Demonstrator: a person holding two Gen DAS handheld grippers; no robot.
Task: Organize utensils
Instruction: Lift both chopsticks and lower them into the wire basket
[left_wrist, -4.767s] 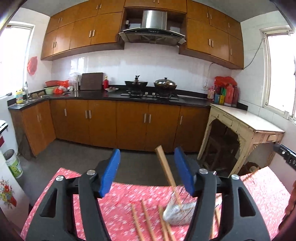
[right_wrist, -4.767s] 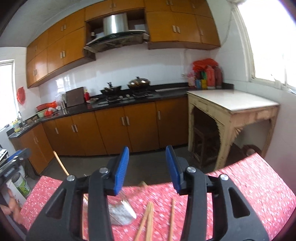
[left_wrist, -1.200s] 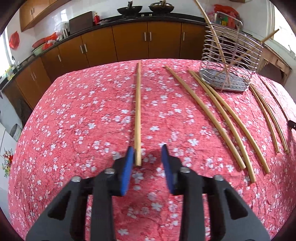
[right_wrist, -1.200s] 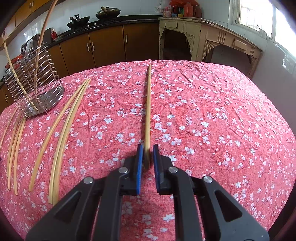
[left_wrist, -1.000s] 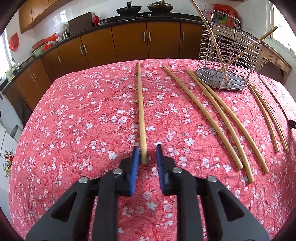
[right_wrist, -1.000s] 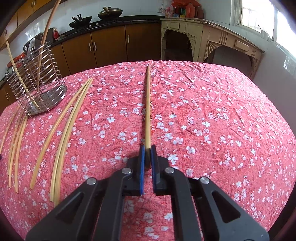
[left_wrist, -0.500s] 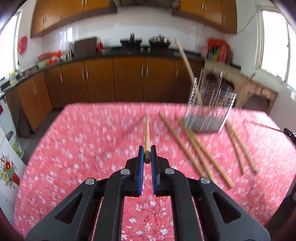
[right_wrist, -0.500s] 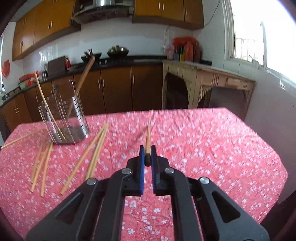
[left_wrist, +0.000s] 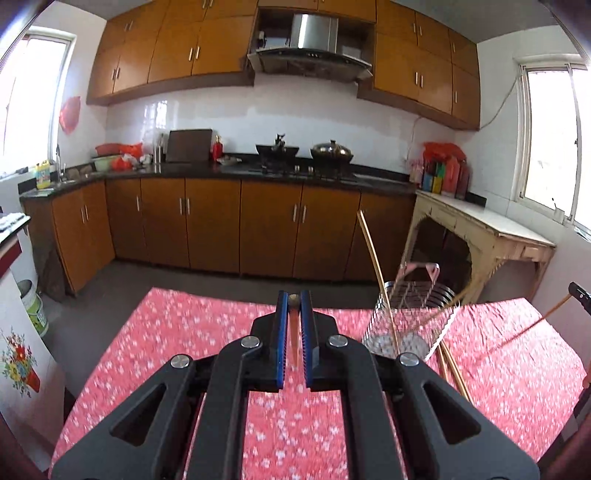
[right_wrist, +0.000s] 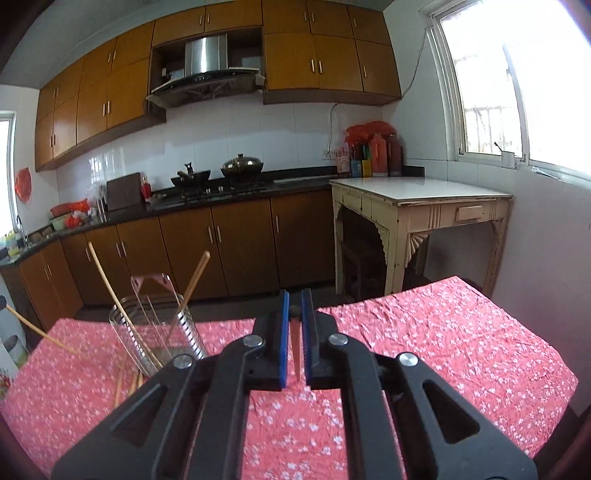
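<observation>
Fingers of left gripper (left_wrist: 294, 301) clamp one chopstick (left_wrist: 294, 334), seen end-on at frame centre. Right gripper (right_wrist: 294, 308) pinches another chopstick (right_wrist: 295, 350) likewise. Wire holder (left_wrist: 408, 321) stands right of centre on the red floral tablecloth (left_wrist: 177, 332), two sticks leaning inside; loose chopsticks (left_wrist: 452, 363) lie beside it.

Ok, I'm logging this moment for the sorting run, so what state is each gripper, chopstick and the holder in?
left gripper: shut on a chopstick, lifted above the table.
left-held chopstick: clamped, hanging down.
right gripper: shut on a chopstick, also lifted.
right-held chopstick: clamped, hanging down.
wire holder: upright on the red tablecloth, two chopsticks leaning inside.
loose chopsticks: lying flat beside the holder.
</observation>
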